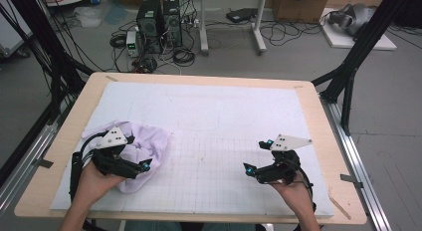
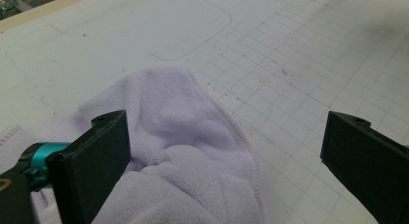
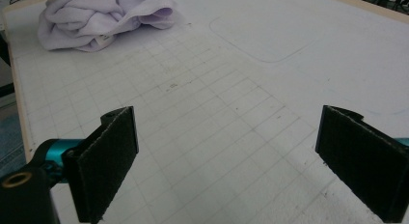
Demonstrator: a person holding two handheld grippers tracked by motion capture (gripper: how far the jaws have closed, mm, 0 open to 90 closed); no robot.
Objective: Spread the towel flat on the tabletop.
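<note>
Lilac towel sits bunched between your wide-open left tongs, so pinch its stitched edge, keeping the wide, empty right tongs ready.

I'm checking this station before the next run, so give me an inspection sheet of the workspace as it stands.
Surface: white gridded mat on a wooden table; faint marks and a drawn rounded outline on the mat.
Job's things: one crumpled lilac towel at the mat's left side, bunched rather than flat.
Clutter: nothing seen on the mat.
Grippers: left gripper open, jaws wide over the towel, pads not pressing it; right gripper open over bare mat, nothing between its jaws.
Cables: a black cable trails from each gripper; loose cables lie on the floor beyond the table.
Surroundings: computer towers, cardboard boxes, black frame struts on both sides.
</note>
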